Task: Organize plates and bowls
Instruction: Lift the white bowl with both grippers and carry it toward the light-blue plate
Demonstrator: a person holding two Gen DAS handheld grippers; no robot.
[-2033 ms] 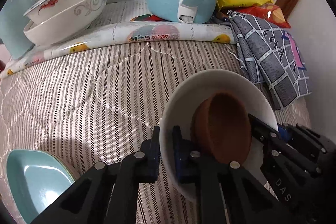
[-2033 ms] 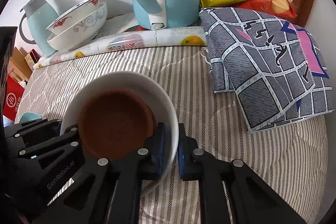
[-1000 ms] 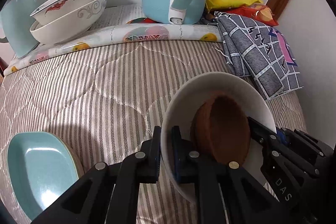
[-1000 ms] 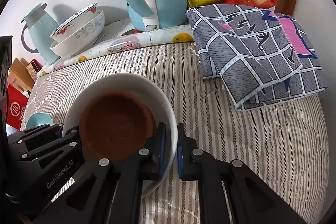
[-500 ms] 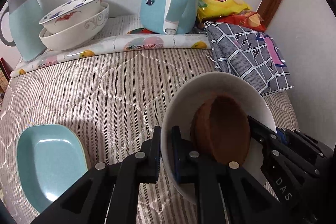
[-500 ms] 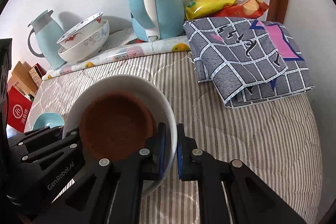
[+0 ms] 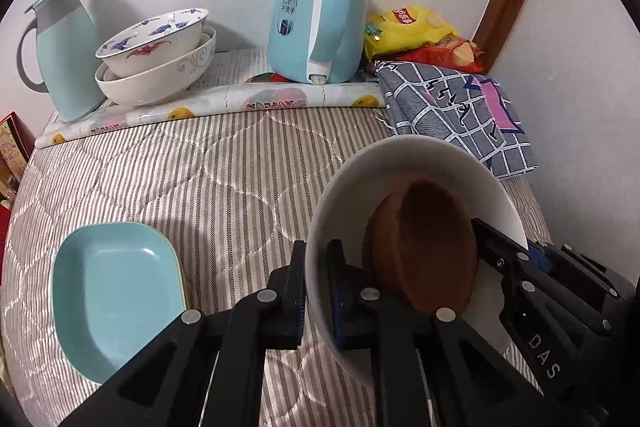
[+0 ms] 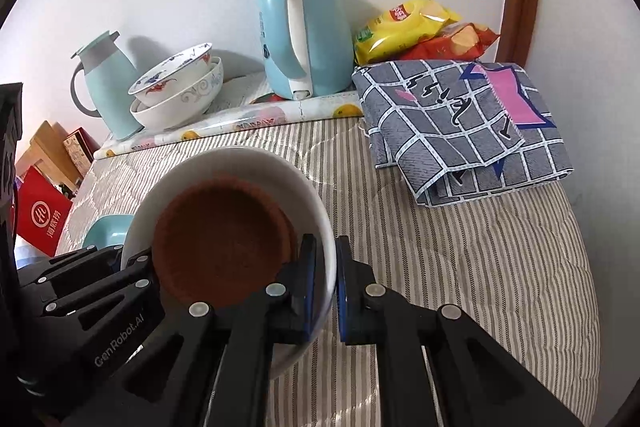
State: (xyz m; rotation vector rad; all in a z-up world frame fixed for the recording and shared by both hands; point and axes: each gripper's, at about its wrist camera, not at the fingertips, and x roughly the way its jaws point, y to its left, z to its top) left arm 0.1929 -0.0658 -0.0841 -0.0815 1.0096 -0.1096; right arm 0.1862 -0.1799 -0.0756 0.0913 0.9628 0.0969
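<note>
Your left gripper [image 7: 316, 291] and right gripper [image 8: 324, 287] each have fingers closed on opposite rims of the white bowl [image 7: 420, 163] — held above the bed [image 7: 200, 179], brown bowl [image 7: 428, 247] nested inside. A teal dish [image 7: 116, 291] lies at the bed's left edge.

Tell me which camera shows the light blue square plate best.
Left wrist view: the light blue square plate lies whole and unobstructed on the striped quilt. In the right wrist view only a sliver peeks out behind the white bowl.
</note>
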